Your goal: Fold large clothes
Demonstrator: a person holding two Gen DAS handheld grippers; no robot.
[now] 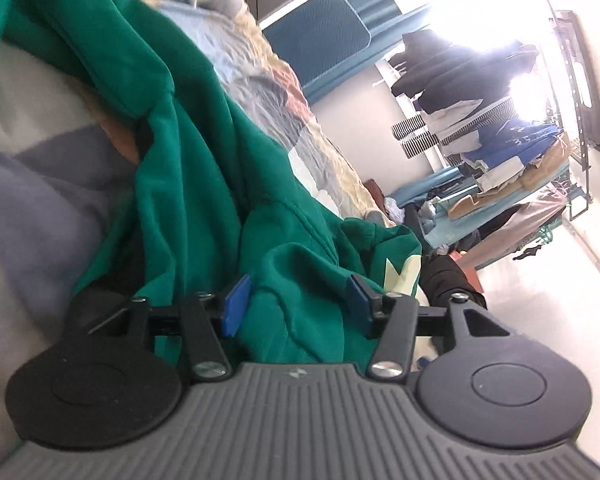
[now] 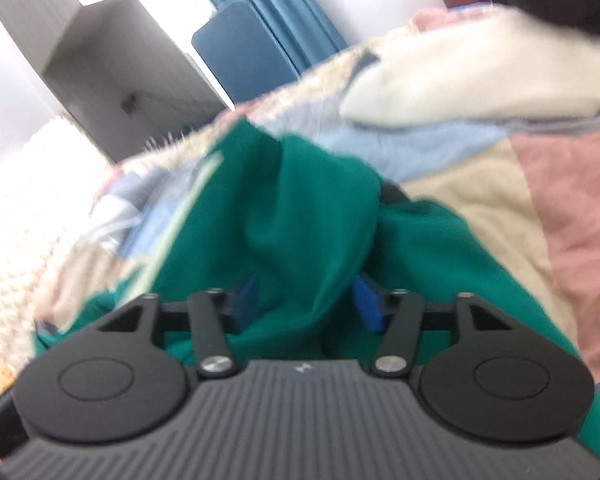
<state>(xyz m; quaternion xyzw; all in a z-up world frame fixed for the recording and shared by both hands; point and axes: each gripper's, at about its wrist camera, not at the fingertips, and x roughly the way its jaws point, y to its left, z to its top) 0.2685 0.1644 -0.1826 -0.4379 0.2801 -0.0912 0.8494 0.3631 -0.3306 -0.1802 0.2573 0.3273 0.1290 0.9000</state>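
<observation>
Since the green sweatshirt (image 1: 204, 184) is soft and floppy (thick fleece), both spread claws, left claw (image 1: 296, 306) and right claw (image 2: 306, 304), should pinch a hem or seam.

No legible text, number or brand name is found in either view. A small pale emblem (image 1: 295, 373) is moulded on the ribbed grey housing (image 1: 300, 420) in the left wrist view; its form cannot be read. Pale shapes (image 1: 400, 276) printed on the green garment (image 1: 204, 184) cannot be deciphered.
</observation>
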